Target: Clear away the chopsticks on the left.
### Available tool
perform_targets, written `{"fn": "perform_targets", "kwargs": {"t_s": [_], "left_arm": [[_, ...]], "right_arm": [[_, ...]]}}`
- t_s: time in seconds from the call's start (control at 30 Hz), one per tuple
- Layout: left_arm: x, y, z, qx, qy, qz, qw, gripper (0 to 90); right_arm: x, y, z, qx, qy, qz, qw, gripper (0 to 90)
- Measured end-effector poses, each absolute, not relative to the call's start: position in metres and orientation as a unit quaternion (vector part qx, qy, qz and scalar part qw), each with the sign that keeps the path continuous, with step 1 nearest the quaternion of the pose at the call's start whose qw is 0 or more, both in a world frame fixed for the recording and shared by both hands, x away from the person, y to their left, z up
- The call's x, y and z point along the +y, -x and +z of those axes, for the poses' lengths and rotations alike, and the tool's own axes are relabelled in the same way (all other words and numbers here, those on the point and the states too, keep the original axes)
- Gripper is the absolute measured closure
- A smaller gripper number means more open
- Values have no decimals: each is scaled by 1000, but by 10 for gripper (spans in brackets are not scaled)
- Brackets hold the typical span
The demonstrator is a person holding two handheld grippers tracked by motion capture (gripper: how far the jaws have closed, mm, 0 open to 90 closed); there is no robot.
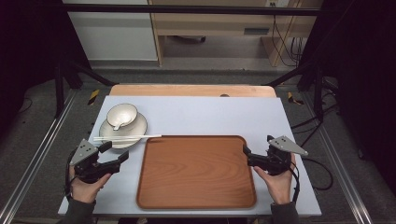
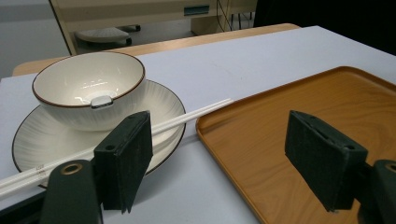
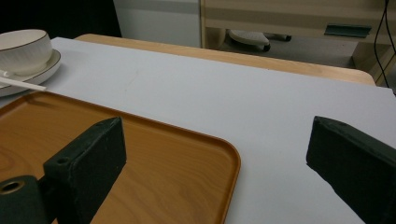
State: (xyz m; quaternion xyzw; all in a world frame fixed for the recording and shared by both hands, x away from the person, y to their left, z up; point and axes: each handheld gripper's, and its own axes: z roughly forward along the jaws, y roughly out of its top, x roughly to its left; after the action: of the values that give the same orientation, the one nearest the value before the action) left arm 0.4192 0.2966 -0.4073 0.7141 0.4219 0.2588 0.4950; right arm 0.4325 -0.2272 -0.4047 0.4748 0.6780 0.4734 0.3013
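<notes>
At the left of the table (image 1: 196,109), a white bowl (image 1: 122,115) is being carried on a white plate (image 1: 140,127), with a spoon (image 1: 116,125) resting inside the bowl. A pair of white chopsticks (image 1: 127,137) is being supported across the near rim of the plate, the tips reaching toward the far left corner of the wooden tray (image 1: 196,172). The plate is sitting just beside that corner, apart from the tray.

The left gripper (image 1: 116,154) is being held near the plate with its jaws spread wide and nothing between them. In the left gripper view, the chopsticks (image 2: 187,116) are being seen passing just behind the left jaw, and the tray rim (image 2: 201,133) is lying between the jaws. The step in hand is judged to be the pick-up of the chopsticks or plate for transfer to the tray. It is advised that the jaws be lowered squarely over both sticks, away from the bowl (image 2: 88,88), and closed slowly so that neither stick is rolled off the plate (image 2: 163,100).

The tray is lying empty at centre.

At the right, the right gripper (image 1: 246,154) is being held at the tray's right edge, jaws likewise wide apart and empty. In the right gripper view, the tray corner (image 3: 224,154) is being framed between them. It is judged that the tray could be steadied from this side.
</notes>
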Motion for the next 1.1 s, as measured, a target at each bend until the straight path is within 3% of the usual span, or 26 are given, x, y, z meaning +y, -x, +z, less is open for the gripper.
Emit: {"fn": "perform_targets", "kwargs": {"t_s": [0.9,1.1], "left_arm": [[309,-470,-402,389,-757,251,461,233],[316,-489,-414,402,-771,250,427,282]], "right_arm": [[-212,-433,-406,694,-459,475,288,56],[-209,-433,-406,697,-456,473,286,63]]}}
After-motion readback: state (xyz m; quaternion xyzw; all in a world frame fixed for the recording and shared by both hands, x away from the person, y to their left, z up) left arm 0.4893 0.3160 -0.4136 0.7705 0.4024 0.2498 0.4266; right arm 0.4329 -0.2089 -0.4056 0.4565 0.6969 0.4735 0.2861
